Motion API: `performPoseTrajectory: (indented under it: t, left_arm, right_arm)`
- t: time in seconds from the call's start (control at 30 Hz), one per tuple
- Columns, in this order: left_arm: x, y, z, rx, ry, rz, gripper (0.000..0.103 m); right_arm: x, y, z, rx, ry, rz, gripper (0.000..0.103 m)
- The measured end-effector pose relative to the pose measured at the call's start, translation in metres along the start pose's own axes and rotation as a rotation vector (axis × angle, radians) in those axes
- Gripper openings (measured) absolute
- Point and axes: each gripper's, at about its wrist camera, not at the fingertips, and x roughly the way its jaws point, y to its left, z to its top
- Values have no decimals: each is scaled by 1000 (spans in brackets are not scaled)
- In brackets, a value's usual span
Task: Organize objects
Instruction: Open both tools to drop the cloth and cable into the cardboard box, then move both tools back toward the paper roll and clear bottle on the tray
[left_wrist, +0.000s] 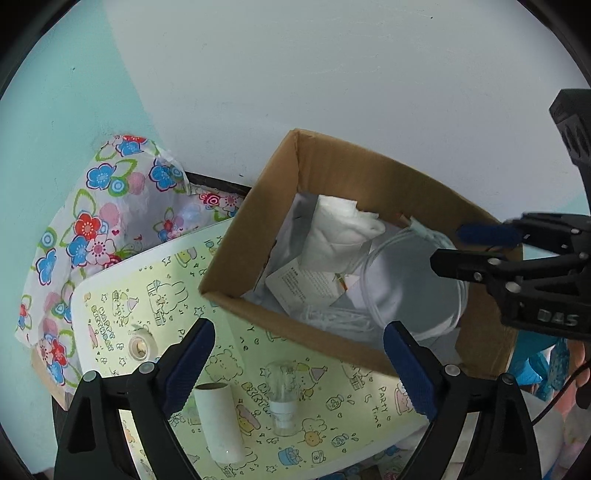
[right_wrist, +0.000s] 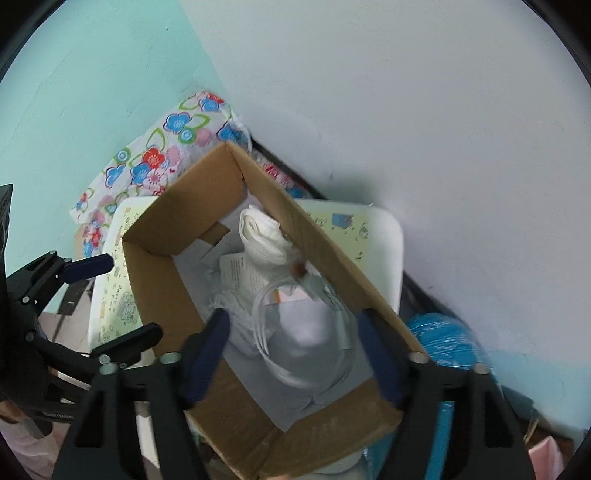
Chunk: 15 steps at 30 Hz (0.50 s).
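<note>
A: Sorting loose items into the cardboard box (left_wrist: 369, 162), by the look of it. Seemingly sitting between one drop and the next pick.

B: Agreeing. Holding the right gripper (right_wrist: 295, 332) over the box interior, fingers spread wide, gripping nothing. Hovering right above the coiled white cable (right_wrist: 260, 321), not touching it as far as can be told.

A: And keeping the left gripper (left_wrist: 299, 332) above the bench (left_wrist: 110, 295), fingers equally wide apart and empty.

B: Still leaving two things outside the box: the cardboard tube (left_wrist: 218, 421) at seven o'clock in the left wrist view, and the clear bulb (left_wrist: 282, 398) at six o'clock, just beside it.

A: Probably calling for lowering the left fingers around one of those, closing, then carrying it toward two o'clock into the box.

B: Expecting the tube to be easy: matt, pale, a light hollow cylinder, though yielding if squeezed hard. Lying on its side, so possibly rolling.

A: Treating the bulb with more care: smooth transparent glass or plastic, rounded, with a white base. Likely slipping under the pads.

B: Inside the box, seeing only soft or flat stuff: a bundled white cloth (left_wrist: 340, 232) and a printed paper leaflet (left_wrist: 295, 284), cushioning anything set down there.
</note>
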Motion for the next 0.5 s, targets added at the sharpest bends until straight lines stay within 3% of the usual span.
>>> performPoseTrajectory:
  t: [0.13, 0.5]
  left_arm:
    - [-14, 8, -7, -15, -26, -8, 94]
    - [-53, 43, -62, -56, -63, 54, 95]
  right_arm:
    - [-19, 13, -4, -19, -30, -97, 81]
    - [-41, 71, -37, -43, -73, -87, 84]
